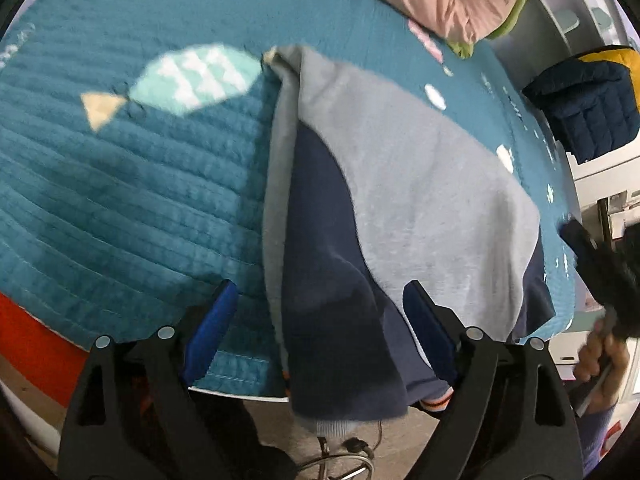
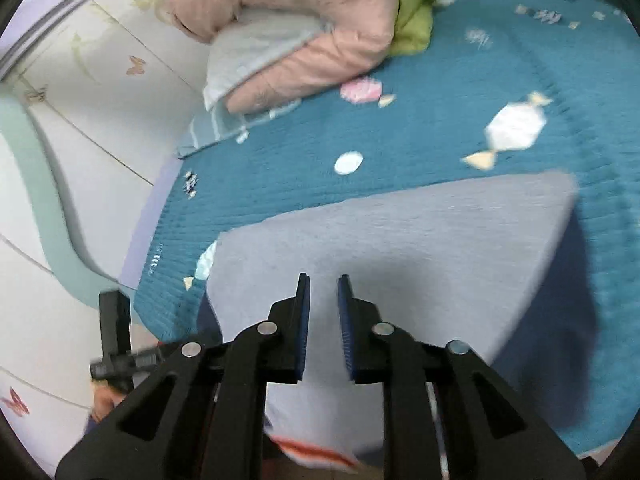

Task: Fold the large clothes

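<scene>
Left gripper: black frame, blue pads, round silver pivot pins. Right gripper: same build. Hand at frame edge, blue sleeve.

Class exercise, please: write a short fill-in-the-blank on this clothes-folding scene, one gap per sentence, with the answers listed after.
1. The grey and navy garment lies on a quilted blanket coloured ____.
2. The left gripper has its jaws spread ____ over the garment's edge.
3. The bundle at the far end of the blanket is mostly ____ with a green part.
4. Between the right gripper's jaws there is ____.

Answers: teal; wide; pink; nothing
</scene>
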The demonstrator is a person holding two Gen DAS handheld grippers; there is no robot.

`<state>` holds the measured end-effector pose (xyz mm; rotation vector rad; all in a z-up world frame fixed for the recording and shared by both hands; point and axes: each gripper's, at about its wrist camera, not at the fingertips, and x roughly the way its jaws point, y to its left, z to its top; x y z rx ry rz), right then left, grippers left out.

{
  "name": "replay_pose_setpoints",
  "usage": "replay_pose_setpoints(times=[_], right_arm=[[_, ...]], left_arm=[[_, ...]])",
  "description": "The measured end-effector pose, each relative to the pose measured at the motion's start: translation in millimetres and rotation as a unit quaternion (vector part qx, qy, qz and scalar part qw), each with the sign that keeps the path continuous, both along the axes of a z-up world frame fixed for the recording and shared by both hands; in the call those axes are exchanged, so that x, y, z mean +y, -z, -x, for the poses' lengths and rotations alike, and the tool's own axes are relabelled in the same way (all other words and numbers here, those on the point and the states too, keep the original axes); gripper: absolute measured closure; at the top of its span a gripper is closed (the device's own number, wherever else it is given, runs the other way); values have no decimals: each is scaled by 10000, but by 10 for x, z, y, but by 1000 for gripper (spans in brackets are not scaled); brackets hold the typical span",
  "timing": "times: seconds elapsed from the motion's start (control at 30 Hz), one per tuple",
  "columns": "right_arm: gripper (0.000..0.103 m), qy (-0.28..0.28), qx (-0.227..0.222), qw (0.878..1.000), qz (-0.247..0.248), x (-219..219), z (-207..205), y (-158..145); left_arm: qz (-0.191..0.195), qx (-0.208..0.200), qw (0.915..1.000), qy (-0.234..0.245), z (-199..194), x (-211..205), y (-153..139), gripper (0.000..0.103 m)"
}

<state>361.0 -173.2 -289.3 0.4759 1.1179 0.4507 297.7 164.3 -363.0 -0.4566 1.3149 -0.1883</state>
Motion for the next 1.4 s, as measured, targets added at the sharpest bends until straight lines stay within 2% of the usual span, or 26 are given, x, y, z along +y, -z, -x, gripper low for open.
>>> replay_pose_setpoints(times=[0.07,0.17,0.23,0.27,0.37,0.43,0.57,0.7,0.8,1.03,1.17,1.23,1.3,1.4], right_arm=[[96,70,178,9997,126,92,-172,160],[99,136,585,9981,142,179,-376,453],[103,115,810,9958,414,207,-421,667],[103,109,821,9958,392,199,-410,742],[103,126,911,9955,224,136,-382,734],[103,2,979,9949,223,131,-278,682],[103,-234,1029,9936,397,142,194,560],[103,-186,1342,9907,123,106,607,614],[103,-17,1183,9930,-8,77,860,675],[103,62,1144,9934,40,152,936,614],[103,94,1078,9941,-110,151,892,677],[103,76,1019,9947,-143,132,905,646],[100,64,893,9959,-143,101,960,570],[95,-64,573,9983,9,176,1036,398]], left_arm=[[-125,-38,9999,6,-6,-39,83,14],[-243,-132,9996,78,-24,-94,94,12],[-249,-115,9996,44,-50,-108,121,10],[-237,-121,9996,14,-57,-109,132,10],[-305,-169,9994,6,-82,-180,153,9],[-384,-187,9991,31,-80,-209,161,9],[-458,-188,9988,29,-94,-254,168,8],[-364,-182,9992,-42,-93,-236,167,8],[-302,-154,9994,-94,-65,-216,156,8],[49,-108,9995,-285,21,-154,135,8],[-7,-40,9998,-210,42,-207,136,10],[-54,36,9998,-192,55,-237,114,23],[188,115,9996,-188,88,-241,100,26],[220,285,9992,-158,213,-275,133,31]])
